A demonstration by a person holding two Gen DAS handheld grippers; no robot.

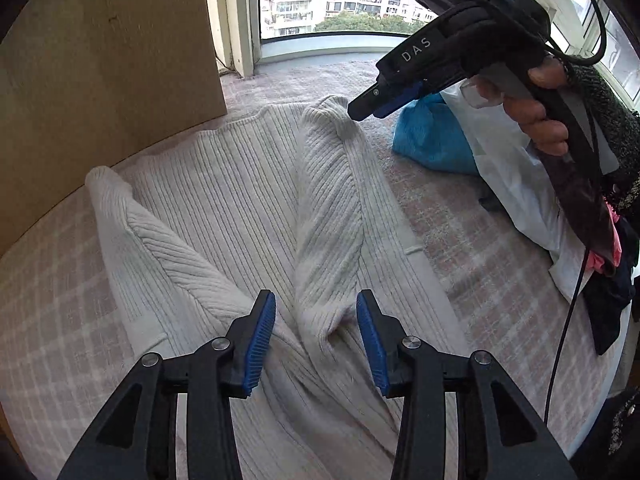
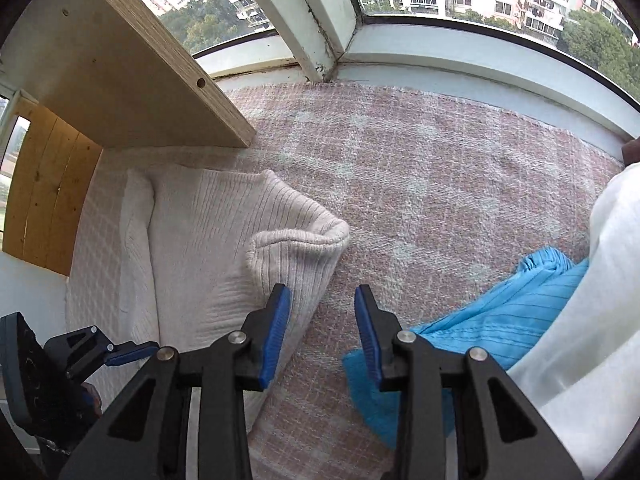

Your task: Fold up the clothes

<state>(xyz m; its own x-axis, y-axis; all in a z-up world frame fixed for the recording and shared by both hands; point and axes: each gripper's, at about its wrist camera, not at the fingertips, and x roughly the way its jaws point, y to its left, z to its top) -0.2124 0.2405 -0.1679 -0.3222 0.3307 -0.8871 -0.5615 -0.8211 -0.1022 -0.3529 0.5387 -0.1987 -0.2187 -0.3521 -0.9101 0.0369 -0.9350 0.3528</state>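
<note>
Two open claws, one white sweater

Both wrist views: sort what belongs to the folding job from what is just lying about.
In the job:
white ribbed sweater, sleeves folded in
left gripper, jaws open
right gripper, jaws open

Lying about:
blue garment
white plastic bag
dark clothes pile
wooden board
checked blanket underneath
</note>
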